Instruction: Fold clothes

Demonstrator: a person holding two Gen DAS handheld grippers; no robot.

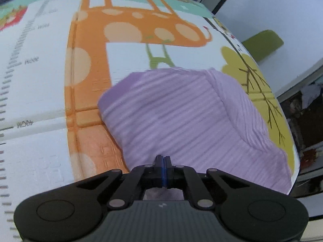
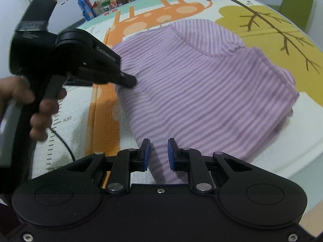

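The left hand-held gripper (image 1: 163, 158) has its blue pads pressed together, at the near-left edge of the purple striped garment (image 1: 181, 117). In the left wrist view the tips sit right on the cloth, but I cannot tell if a layer is really caught between them; in the right wrist view its tip (image 2: 129, 80) lies against the left edge of the garment.

The right hand-held gripper (image 2: 158, 151) has its pads a little apart, with the near hem of the cloth between them, and they do not seem to press it.

The garment (image 2: 201, 84) lies spread on the play mat with the orange giraffe (image 2: 161, 14) that covers the desk, its hood toward the far side.

To do this step well, I think both grippers should hold only the edge of the cloth, at matching corners, before lifting. The right one should close fully first. Then both should rise together and carry the near edge evenly, so that the fold line stays straight.
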